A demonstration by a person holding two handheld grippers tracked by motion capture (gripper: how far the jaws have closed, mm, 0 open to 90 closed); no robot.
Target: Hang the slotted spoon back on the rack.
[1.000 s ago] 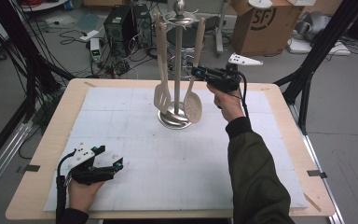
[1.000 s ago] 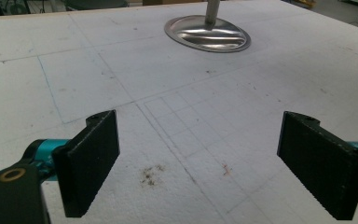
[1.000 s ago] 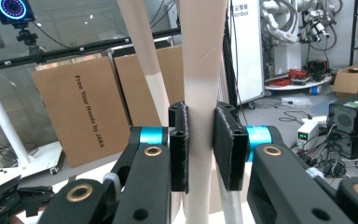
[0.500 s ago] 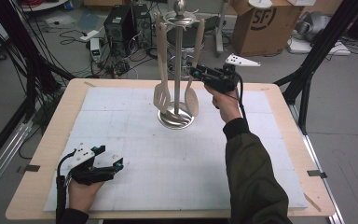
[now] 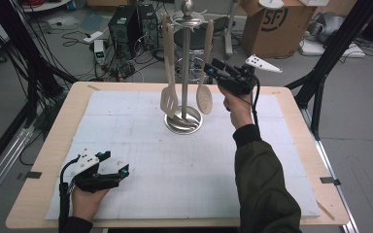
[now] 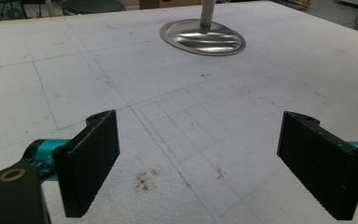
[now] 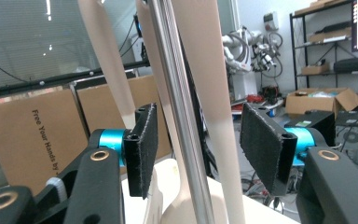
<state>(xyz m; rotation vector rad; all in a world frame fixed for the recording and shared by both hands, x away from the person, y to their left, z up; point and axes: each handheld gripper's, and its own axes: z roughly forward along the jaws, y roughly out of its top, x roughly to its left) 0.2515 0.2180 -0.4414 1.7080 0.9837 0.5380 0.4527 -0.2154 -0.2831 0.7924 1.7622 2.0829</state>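
Right gripper (image 5: 212, 69) fingers part-open, just been opening — pads (image 7: 144, 149) stand clear of the wooden handle (image 7: 214, 116) that hangs between them, so nothing is gripped. That handle belongs to the slotted spoon (image 5: 205, 73), hanging on the right side of the metal stand (image 5: 184, 63) at the far middle of the tabletop (image 5: 296, 111). In the right gripper view the stand's pole (image 7: 177, 121) also runs between the fingers, just left of the spoon handle, and a second handle, the spatula (image 5: 168, 82), hangs behind to the left.

Risks, as I judge them: pulling the fingers back off-line could catch the handle and lift the spoon off its hook, or knock the pole and set both utensils swinging. Closing again here could pinch pole and handle together.

Left gripper (image 5: 111, 171) rests low at the near left of the tabletop, fingers (image 6: 91, 163) wide apart, empty — well away from the stand's base (image 6: 203, 37).
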